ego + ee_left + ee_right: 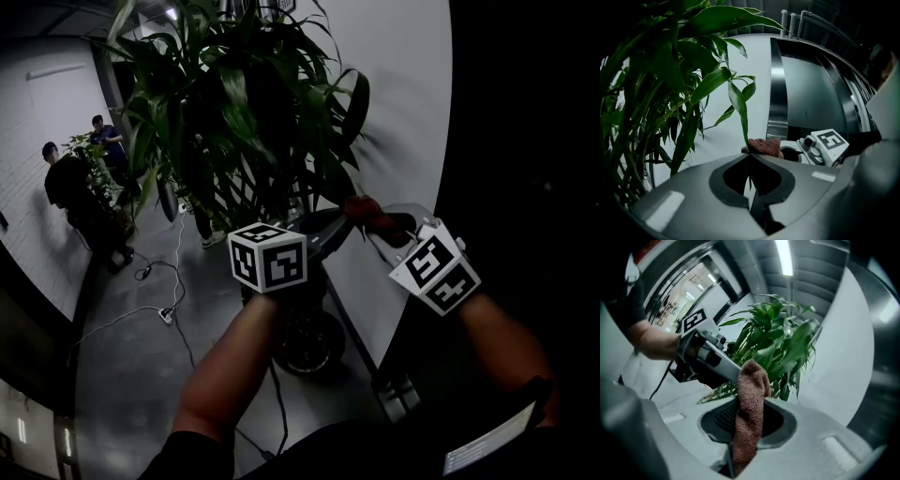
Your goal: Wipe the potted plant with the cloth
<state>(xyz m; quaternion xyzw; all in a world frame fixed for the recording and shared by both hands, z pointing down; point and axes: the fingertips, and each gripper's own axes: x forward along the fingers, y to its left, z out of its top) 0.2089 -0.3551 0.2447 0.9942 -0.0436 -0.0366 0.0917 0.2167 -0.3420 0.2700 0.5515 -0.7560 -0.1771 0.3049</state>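
Jaws of the left gripper (749, 155) pinch a leaf (739, 101) tip; right gripper (751, 405) jaws clamp the cloth (750, 380).

The grey floor (122, 375) carried a dark round pot (305, 339) right below the left gripper (328, 230), close against the white wall (394, 122). Left of that gripper a thin cable (180, 281) wound over the floor to a power strip (167, 316). Another cable (279, 403) ran nearer, under the forearm. Far to the gripper's left two people (70, 192) stood on the floor beside a second plant (89, 155).
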